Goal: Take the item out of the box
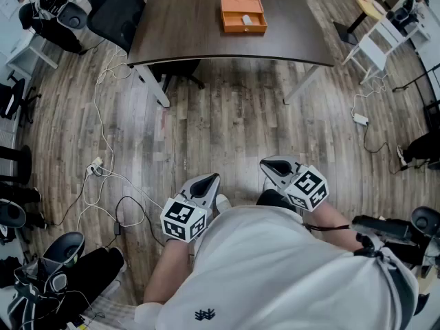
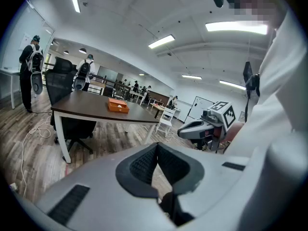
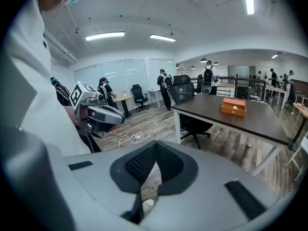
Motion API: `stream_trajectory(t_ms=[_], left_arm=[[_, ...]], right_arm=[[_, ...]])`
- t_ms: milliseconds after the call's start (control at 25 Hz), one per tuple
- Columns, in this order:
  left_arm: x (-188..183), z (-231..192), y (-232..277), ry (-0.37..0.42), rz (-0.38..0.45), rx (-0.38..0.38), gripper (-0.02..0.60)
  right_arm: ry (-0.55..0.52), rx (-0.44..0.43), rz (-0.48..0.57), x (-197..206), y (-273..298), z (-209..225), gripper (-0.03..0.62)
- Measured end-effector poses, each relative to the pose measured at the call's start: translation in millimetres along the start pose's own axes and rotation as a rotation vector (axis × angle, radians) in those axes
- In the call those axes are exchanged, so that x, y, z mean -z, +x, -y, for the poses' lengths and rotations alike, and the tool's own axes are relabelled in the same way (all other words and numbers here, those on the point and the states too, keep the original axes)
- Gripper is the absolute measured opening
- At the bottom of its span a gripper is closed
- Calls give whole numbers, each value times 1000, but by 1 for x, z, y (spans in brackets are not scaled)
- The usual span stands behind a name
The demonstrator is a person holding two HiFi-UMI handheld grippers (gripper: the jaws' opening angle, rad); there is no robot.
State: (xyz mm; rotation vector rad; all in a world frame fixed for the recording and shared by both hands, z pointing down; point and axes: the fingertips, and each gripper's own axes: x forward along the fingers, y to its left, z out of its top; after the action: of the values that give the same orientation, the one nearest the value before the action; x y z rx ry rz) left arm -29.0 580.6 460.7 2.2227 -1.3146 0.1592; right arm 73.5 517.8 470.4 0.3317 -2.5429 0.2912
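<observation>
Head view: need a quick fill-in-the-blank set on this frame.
On the dark brown table stands an open rectangular ___ box.
Inside it lies one small ___ item.
The left gripper and right gripper, both empty, have their jaws ___.
Missing words: orange; white; shut.

The dark brown curved table top [image 1: 206, 26] looks like smooth matt wood laminate on white painted metal legs [image 1: 157, 88], and the flat orange box [image 1: 243, 14] on it has a matt, cardboard-like skin around a small smooth white item [image 1: 247, 20]. Under and around that table, the grey-brown plank floor [image 1: 240, 129] shows wood grain with a soft sheen. Nearer than the table, the left gripper [image 1: 210, 179] and right gripper [image 1: 269, 163] have smooth matt grey plastic shells, black finely ribbed rubbery pads [image 2: 140, 167] and matt printed marker cubes [image 1: 183, 218], beside the person's soft white cloth shirt [image 1: 275, 273].
</observation>
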Motion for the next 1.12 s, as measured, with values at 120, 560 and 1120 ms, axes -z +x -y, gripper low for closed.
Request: stream_trajectory(t_ms=[120, 560, 1120], left_arm=[[2, -6, 0, 5, -5, 15, 11], [-22, -26, 49, 27, -37, 51, 11], [-154, -106, 195, 82, -69, -34, 11]], right_arm=[[-2, 17, 6, -4, 5, 1, 2], [48, 51, 13, -9, 11, 56, 2], [71, 20, 103, -78, 57, 248, 5]])
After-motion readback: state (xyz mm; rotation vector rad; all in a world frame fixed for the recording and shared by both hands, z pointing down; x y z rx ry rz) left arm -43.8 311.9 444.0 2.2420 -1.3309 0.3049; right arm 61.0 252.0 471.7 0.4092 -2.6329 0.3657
